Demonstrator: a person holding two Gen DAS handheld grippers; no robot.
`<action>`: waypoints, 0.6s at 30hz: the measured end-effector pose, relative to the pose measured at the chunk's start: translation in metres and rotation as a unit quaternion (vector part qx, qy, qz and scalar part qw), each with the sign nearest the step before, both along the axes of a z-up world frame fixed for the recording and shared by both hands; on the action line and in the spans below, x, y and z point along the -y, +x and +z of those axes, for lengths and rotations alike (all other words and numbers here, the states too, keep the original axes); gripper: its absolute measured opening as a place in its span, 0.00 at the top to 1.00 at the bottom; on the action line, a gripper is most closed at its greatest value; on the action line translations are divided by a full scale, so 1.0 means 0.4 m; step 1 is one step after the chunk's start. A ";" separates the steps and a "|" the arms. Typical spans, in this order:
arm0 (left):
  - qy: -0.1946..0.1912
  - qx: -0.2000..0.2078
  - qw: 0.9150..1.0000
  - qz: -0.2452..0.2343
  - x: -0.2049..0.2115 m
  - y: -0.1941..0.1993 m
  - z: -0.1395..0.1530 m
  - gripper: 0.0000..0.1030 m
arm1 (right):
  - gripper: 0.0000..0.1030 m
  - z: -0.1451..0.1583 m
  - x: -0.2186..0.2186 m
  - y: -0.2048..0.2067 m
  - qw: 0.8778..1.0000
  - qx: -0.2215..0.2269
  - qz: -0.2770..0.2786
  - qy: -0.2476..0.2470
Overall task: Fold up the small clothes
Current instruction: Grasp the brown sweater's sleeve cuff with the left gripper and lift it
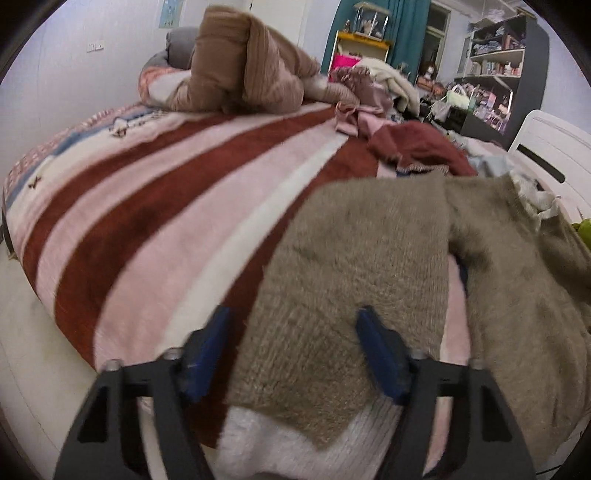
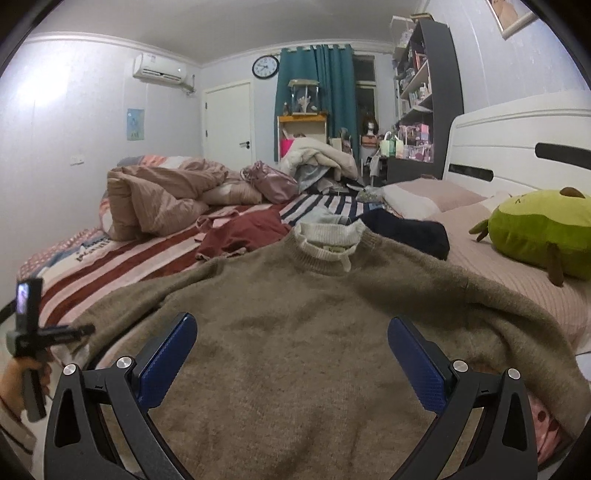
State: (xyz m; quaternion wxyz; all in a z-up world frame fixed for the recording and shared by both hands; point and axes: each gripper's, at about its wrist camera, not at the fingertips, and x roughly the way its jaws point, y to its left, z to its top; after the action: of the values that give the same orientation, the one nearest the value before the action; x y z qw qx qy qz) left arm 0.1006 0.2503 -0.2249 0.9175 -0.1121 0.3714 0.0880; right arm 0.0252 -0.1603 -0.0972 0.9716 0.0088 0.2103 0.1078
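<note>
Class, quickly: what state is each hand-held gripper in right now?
Left hand-held gripper: open, fingers astride the sleeve of the brown sweater, holding nothing.
Right hand-held gripper: open over the sweater's body, holding nothing.

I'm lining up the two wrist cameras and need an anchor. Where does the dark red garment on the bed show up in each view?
Left wrist: the dark red garment lies upper right of centre, beyond the brown sweater.
Right wrist: the garment lies left of centre, just beyond the sweater's shoulder.
Shared landmark: the teal curtain at the back.
</note>
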 end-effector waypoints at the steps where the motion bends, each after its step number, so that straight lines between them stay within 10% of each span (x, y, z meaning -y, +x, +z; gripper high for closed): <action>1: 0.015 0.006 1.000 0.004 0.017 0.003 -0.001 0.54 | 0.00 0.003 -0.003 -0.001 1.000 0.003 0.002 0.002; 4: 0.044 0.012 0.999 0.000 0.053 0.016 0.014 0.88 | 0.00 0.012 -0.001 0.001 1.000 0.004 0.002 0.001; 12: -0.022 0.103 0.994 -0.028 0.042 -0.002 0.184 0.91 | 0.00 0.033 0.026 0.004 1.000 0.008 0.005 0.005; 18: -0.154 0.159 0.969 -0.109 0.081 0.011 0.321 0.91 | 0.00 0.052 0.070 -0.001 1.000 0.021 0.003 0.022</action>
State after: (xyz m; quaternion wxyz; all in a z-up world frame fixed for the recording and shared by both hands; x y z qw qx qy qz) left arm 0.1049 0.2180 -0.0963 0.9406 -0.2230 0.2398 -0.0898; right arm 0.0248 -0.1884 -0.0766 0.9751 0.0274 0.1877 0.1151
